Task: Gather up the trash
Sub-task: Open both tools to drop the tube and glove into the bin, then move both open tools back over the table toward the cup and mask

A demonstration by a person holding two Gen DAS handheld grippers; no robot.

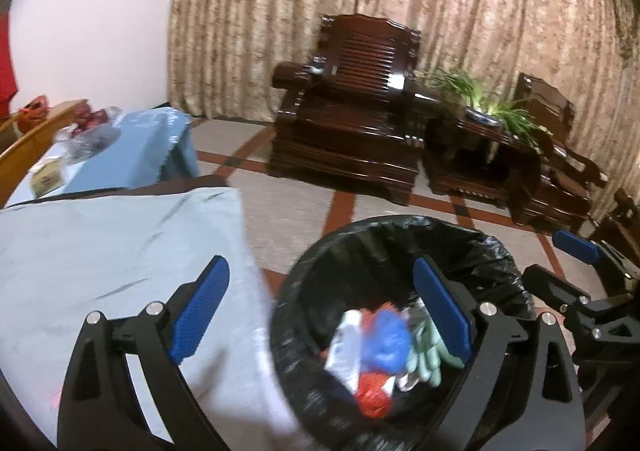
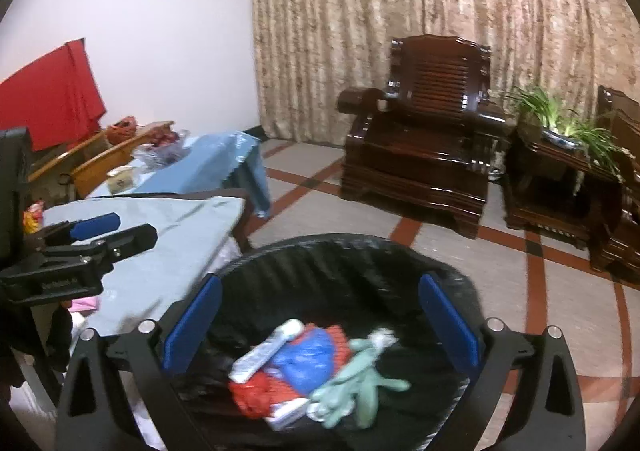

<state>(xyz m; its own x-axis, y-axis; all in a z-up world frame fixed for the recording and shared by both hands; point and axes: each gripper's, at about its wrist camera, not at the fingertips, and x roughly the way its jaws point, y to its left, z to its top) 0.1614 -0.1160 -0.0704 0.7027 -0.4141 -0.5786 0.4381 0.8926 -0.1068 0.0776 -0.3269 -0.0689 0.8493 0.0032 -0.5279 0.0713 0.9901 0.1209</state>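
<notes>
Both hand-held grippers (image 1: 320,315) (image 2: 320,327) agape over bin (image 2: 360,251)

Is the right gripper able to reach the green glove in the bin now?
Probably yes. The right gripper is open and empty above the black-lined bin, whose mouth is uncovered. The green glove lies on top of the other trash, with nothing over it.

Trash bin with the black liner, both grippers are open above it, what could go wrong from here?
1. The left gripper straddles the trash bin rim beside the table's light blue cloth; pulling away could snag the liner or cloth.
2. The pale green glove and blue bag lie piled loosely; the right gripper dipping lower could catch them.
</notes>
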